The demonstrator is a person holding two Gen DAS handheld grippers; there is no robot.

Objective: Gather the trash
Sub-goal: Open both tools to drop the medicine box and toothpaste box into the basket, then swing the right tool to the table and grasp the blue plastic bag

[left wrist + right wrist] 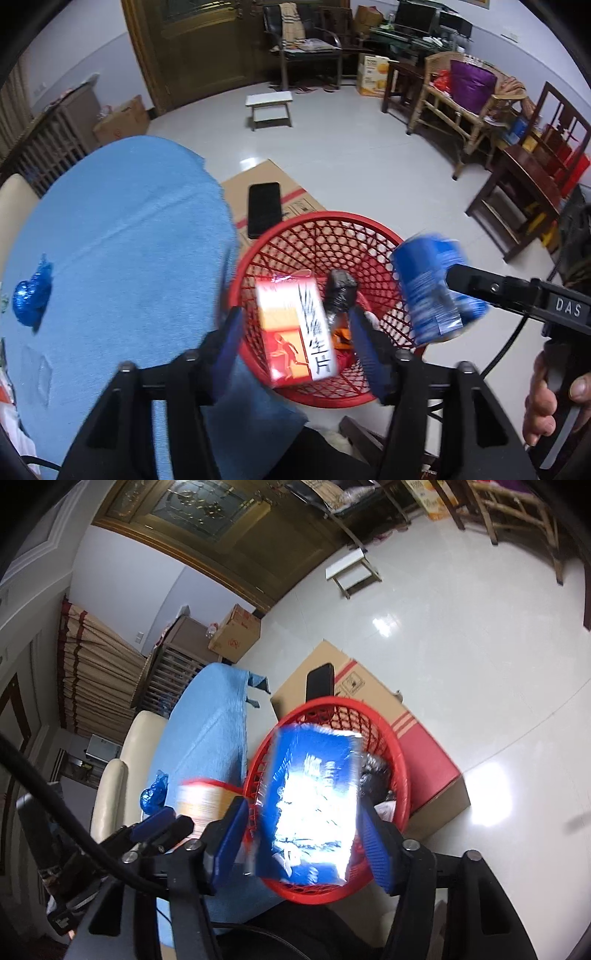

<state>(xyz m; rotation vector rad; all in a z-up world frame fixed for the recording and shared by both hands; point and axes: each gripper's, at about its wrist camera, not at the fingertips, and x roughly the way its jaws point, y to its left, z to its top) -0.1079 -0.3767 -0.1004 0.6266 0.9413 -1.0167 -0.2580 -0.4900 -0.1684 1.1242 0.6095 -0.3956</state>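
Blue-clothed table edge, red basket (pixel 369 225) below, each spread gripper (pixel 293 332) (pixel 301 834) flanking a loose carton (pixel 295 328) (pixel 314 805).

A red lattice-weave basket (pixel 369 236), a red, orange and white carton (pixel 295 328) with black lettering, a blue packet (pixel 432 288) with white print, a light blue cloth-covered surface (pixel 122 251), black claws with blue pads (pixel 364 349).
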